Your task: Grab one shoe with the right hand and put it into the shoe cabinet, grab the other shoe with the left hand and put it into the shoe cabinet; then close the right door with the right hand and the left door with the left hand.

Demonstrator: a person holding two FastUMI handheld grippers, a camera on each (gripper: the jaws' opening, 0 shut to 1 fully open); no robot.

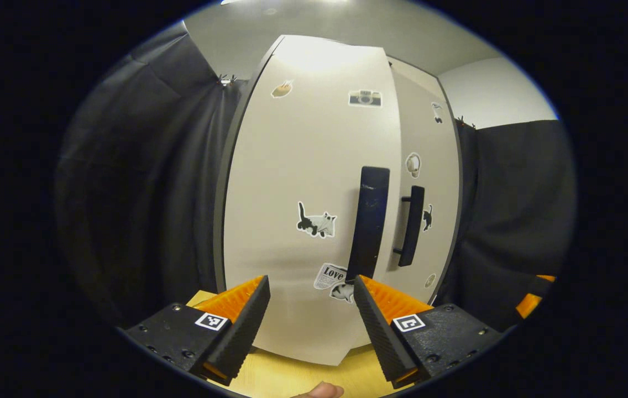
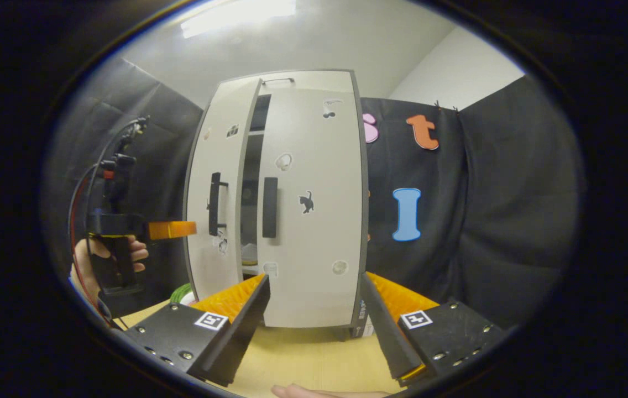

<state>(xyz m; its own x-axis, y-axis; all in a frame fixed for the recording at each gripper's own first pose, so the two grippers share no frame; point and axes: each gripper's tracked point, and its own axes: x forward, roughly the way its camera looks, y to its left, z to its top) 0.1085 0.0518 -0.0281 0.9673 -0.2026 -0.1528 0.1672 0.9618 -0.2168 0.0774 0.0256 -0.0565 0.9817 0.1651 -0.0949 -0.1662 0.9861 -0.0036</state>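
A: Left gripper [image 1: 311, 287], state?
B: Fingers spread wide, nothing between them, touching nothing. They point at the left door [image 1: 308, 182] of the shoe cabinet [image 2: 281, 199], which stands just ahead at 12 o'clock.

A: Right gripper [image 2: 314, 284]?
B: Also spread wide and empty, aimed at the foot of the right door [image 2: 314, 221].

A: Doors?
B: In the right gripper view the right door sits flush with the cabinet. The left door stands ajar, with a dark gap between the two leaves. Each leaf carries a dark vertical handle; the left handle [image 1: 368, 221] is at about 1 o'clock from the left gripper, the right handle [image 2: 270, 207] at 11 o'clock from the right gripper. Small stickers dot both leaves.

A: Shoes?
B: Cannot make them out; the gap into the cabinet is dark and narrow.

A: Anything else nearby?
B: In the right gripper view the left gripper shows at 9 o'clock, held by a hand [image 2: 90, 262], its tip near the outer edge of the left door. Cables run up from it.

A: Surface, room?
B: Light wooden table [image 2: 303, 359] under the cabinet. Black cloth wall on both sides, white ceiling with a lamp above.
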